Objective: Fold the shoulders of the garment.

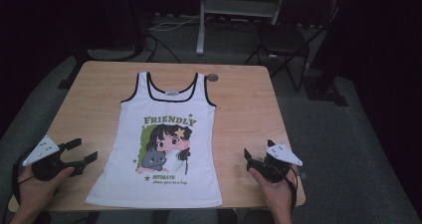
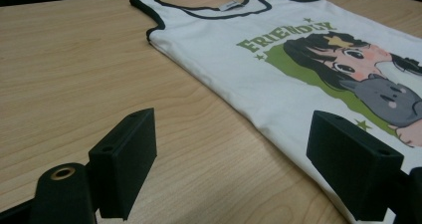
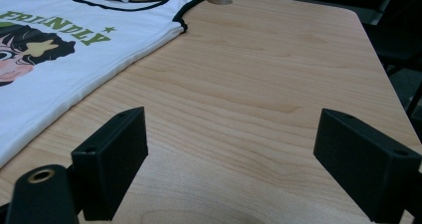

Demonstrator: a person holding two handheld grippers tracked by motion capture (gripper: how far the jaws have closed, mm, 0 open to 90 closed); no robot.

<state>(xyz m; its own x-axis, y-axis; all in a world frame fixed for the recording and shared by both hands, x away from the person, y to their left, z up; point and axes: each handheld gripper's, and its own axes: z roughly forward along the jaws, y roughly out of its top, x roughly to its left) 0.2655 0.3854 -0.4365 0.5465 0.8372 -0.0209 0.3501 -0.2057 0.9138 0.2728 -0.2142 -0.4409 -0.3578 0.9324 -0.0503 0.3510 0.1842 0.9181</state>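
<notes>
White sleeveless top (image 1: 166,134) flat on table (image 1: 244,109), between the two tongs, neck end away from them, hem at near edge. Soft knit cotton look, smooth, a few shallow wrinkles. Black ribbed binding round scooped neck and armholes. Small white label (image 1: 172,92) inside neck. Printed front: green block word "FRIENDLY", cartoon girl with dark hair, yellow star clip, grey cat, green patch behind, small green stars and script below.

Left tongs (image 1: 79,152) just beside top's left side seam, near hem corner, not touching cloth. Jaws wide apart, nothing between, only bare wood under the gap. Matte black blocky pads (image 2: 127,162), squared edges, small screw holes; brass-ringed hole in arm. Grey three-cornered plate on top, white dots. Held in left hand (image 1: 37,184).

Right tongs (image 1: 256,160) off to top's right side, apart from cloth, over bare wood. Jaws wide, empty. Same matte black rectangular pads (image 3: 112,159). Grey pointed plate, black cable looped at right hand (image 1: 276,186).

Table: pale wood-grain laminate, smooth, rounded corners. Round cable hole (image 1: 213,77) at far edge, beyond right shoulder strap, well ahead of right tongs.
</notes>
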